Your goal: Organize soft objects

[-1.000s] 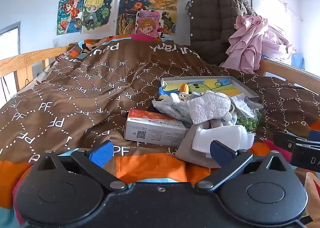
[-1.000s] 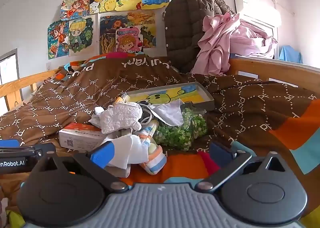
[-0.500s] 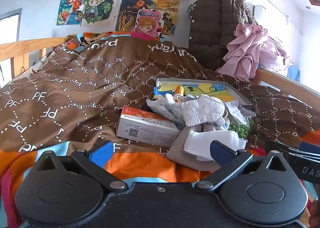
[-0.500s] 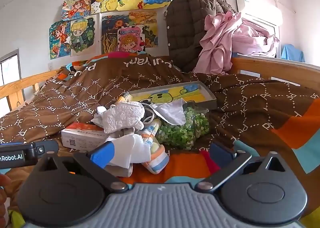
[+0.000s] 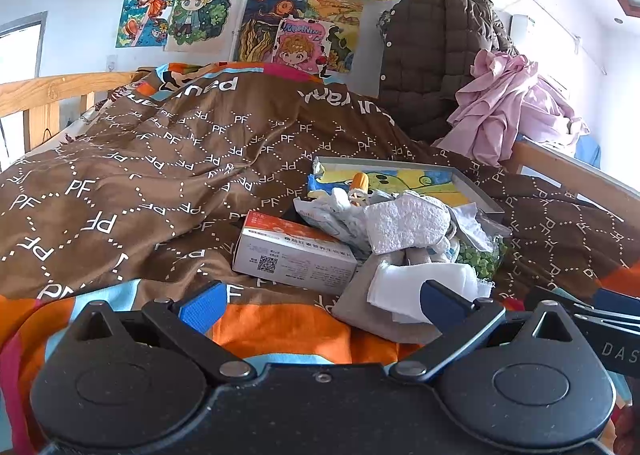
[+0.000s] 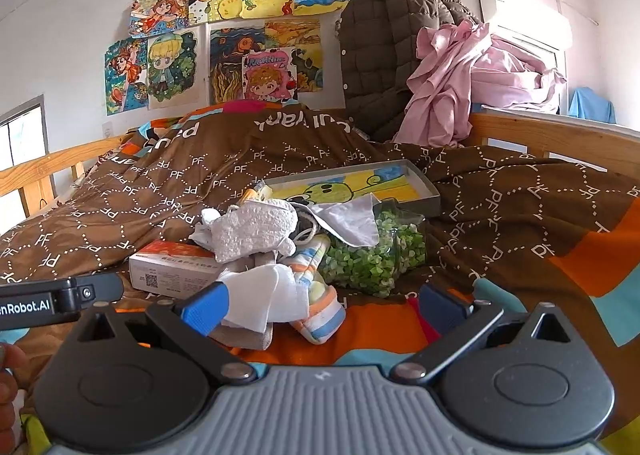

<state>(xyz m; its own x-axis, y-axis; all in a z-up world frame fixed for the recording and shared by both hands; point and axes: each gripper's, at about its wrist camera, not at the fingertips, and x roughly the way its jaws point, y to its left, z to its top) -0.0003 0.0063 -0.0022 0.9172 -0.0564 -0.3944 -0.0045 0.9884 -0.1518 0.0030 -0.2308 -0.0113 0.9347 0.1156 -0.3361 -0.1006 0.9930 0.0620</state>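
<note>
Fingers (image 5: 204, 305) of both grippers gape wide, empty. Since a second ago the left gripper (image 5: 320, 309) has edged nearer the pile; right gripper (image 6: 322, 307) barely moved (approach phase, I judge). Beside the box (image 5: 294, 255): one white cloth (image 5: 404, 283), one fluffy toy (image 6: 256, 229), one striped sock (image 6: 320, 295), one green bag (image 6: 372, 259).

- The right gripper (image 5: 592, 315) is cut off by the left wrist view's edge at 4 o'clock; its fingers cannot be seen there.
- The box (image 5: 294, 255) has its right end hidden under the cloths (image 5: 404, 221).
- The box's small print is too fine to read.
- The tray (image 6: 424, 199) has its near-left part covered by the pile.
- A hand (image 6: 8, 375) shows only in part at 8 o'clock in the right wrist view.
</note>
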